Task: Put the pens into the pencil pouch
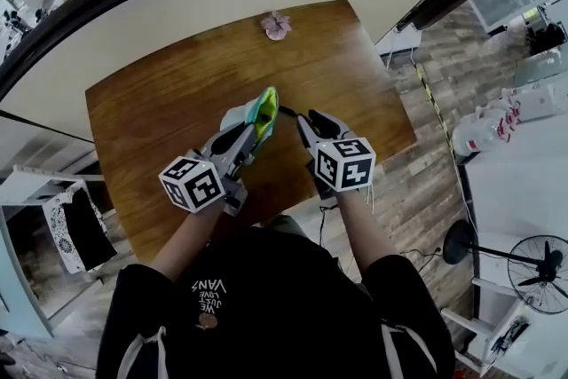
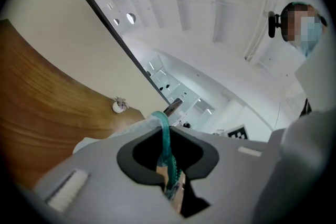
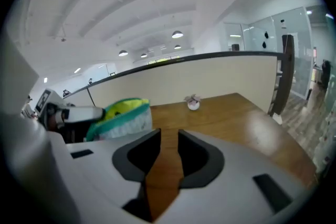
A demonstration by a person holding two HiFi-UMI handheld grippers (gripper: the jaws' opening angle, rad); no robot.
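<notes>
Two tongs raised: my left tongs [image 2: 168, 165] pinch the pouch [image 1: 264, 106] rim, probably holding its mouth open; my right tongs [image 3: 169, 136] wait beside it, slightly parted, empty.

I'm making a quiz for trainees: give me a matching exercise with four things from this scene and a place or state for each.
1. pouch
2. left gripper
3. right gripper
4. flower

a. at the far edge of the table
b. empty, jaws apart
c. green and yellow, held up by one edge
d. clamped on a teal edge

Pairs: 1-c, 2-d, 3-b, 4-a
</notes>
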